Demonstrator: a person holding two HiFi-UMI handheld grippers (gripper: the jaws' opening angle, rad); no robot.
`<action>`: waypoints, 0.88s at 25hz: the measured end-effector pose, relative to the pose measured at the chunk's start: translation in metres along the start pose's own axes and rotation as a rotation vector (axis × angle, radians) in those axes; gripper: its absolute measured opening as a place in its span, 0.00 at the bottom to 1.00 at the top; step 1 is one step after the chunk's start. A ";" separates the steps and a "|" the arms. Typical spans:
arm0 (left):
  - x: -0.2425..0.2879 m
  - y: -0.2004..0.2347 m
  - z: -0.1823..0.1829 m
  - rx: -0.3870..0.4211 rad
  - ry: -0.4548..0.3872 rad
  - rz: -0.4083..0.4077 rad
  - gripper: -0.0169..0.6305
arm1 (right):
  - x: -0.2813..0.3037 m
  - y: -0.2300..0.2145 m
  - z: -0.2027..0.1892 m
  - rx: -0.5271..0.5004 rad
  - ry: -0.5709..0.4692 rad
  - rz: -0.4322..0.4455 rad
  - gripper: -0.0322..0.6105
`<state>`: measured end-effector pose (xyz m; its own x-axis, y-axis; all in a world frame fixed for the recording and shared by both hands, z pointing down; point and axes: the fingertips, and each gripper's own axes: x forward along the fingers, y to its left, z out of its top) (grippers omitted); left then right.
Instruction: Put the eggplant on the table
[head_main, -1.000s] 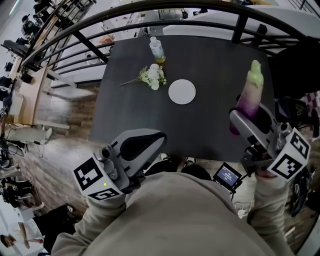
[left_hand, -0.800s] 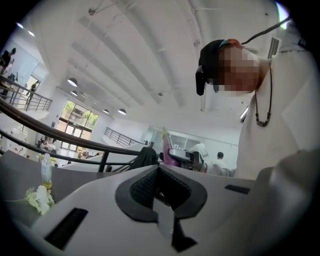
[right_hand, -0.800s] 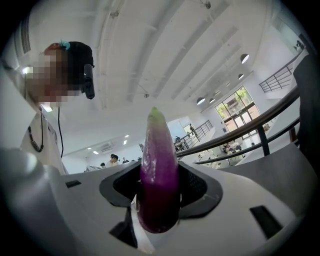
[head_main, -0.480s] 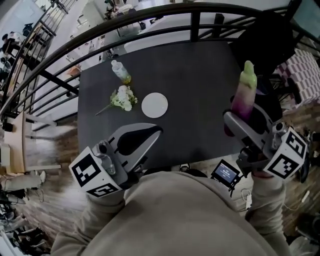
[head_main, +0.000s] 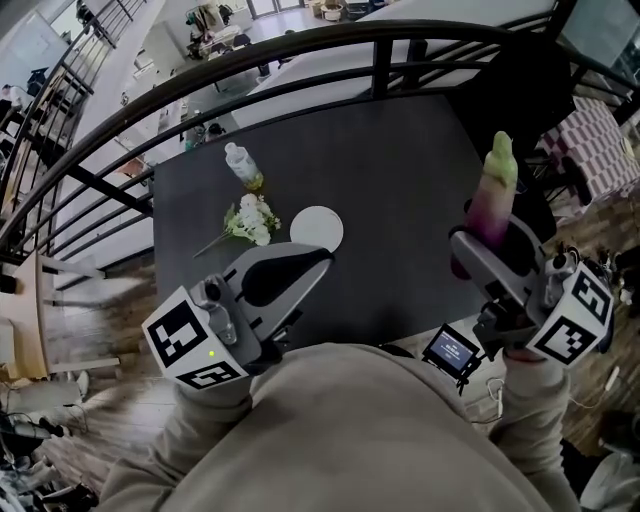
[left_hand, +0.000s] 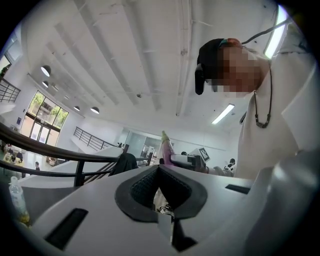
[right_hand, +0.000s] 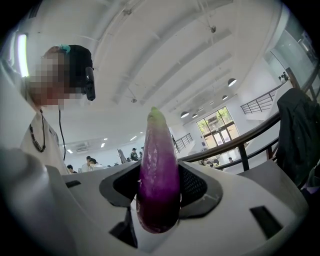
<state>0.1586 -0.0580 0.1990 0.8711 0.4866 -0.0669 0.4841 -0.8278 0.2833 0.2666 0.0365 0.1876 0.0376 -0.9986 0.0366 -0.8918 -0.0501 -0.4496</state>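
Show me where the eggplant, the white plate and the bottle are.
eggplant (head_main: 494, 200), head view, on the middle of its body, where purple fades to pale.
white plate (head_main: 316, 226), head view, on its bare centre.
bottle (head_main: 242, 165), head view, on its clear body.

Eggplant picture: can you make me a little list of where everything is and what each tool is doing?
eggplant: purple with a green tip, standing upright, green end up
right tool: closed on the eggplant's lower purple part
left tool: tips together, nothing in it
table: dark top; the eggplant is not on it yet
plate: small, white, round, on the table, nothing on it
flowers: white bunch lying just left of the plate
bottle: clear, on the table beyond the flowers
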 end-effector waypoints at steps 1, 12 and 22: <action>-0.003 0.002 0.001 -0.003 0.001 -0.005 0.03 | 0.005 0.003 0.000 -0.002 0.004 -0.002 0.40; -0.054 0.029 0.001 -0.074 -0.019 -0.020 0.03 | 0.075 0.043 -0.018 -0.020 0.123 -0.003 0.40; -0.073 0.053 -0.008 -0.104 -0.054 0.101 0.03 | 0.118 0.034 -0.027 -0.022 0.216 0.078 0.40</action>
<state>0.1200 -0.1350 0.2265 0.9193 0.3846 -0.0837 0.3855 -0.8368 0.3887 0.2290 -0.0826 0.2010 -0.1269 -0.9728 0.1939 -0.8980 0.0296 -0.4390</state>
